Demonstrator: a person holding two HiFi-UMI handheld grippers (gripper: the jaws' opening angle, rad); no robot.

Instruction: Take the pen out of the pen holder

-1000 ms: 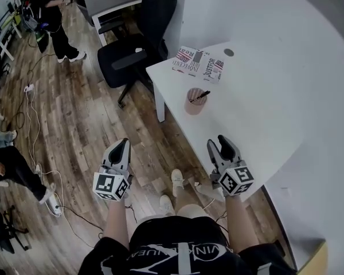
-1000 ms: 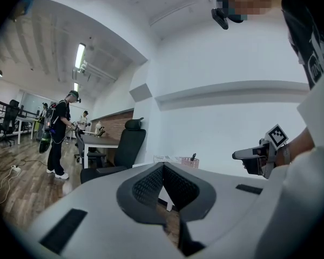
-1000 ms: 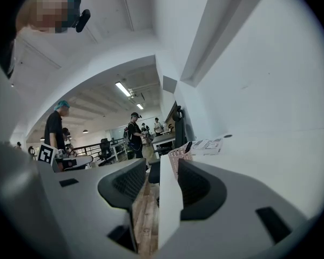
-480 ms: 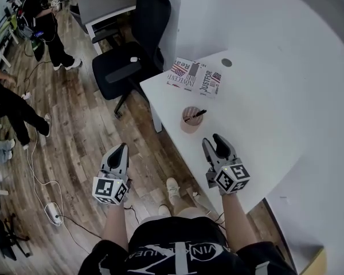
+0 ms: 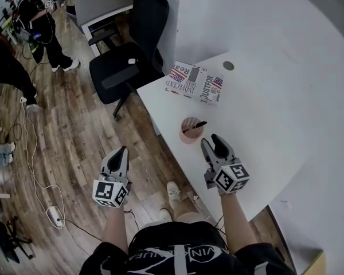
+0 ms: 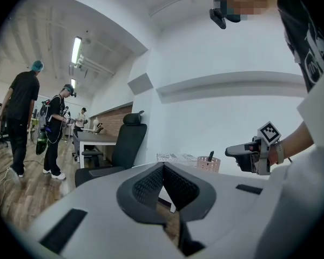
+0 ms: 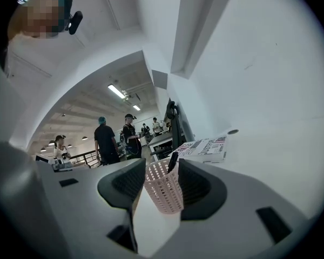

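Note:
A pink mesh pen holder [image 5: 191,130] stands near the front-left edge of the white table [image 5: 264,107], with a black pen [image 5: 195,126] leaning in it. My right gripper [image 5: 212,142] is open, its fingertips just short of the holder and aimed at it. In the right gripper view the holder [image 7: 164,190] and the pen [image 7: 173,161] show through the gap between the jaws, untouched. My left gripper [image 5: 120,153] is shut and empty, off the table over the wooden floor. The left gripper view shows the holder [image 6: 208,164] far off, beside the right gripper [image 6: 238,151].
A printed book [image 5: 195,82] lies behind the holder near the table's left edge, with a round grommet [image 5: 228,66] further back. A black office chair [image 5: 129,62] stands left of the table. People stand at the far left, and cables [image 5: 31,153] trail over the floor.
The right gripper has closed in on the pen holder as I stepped toward the table. The left gripper stays low over the floor. People in the background have shifted.

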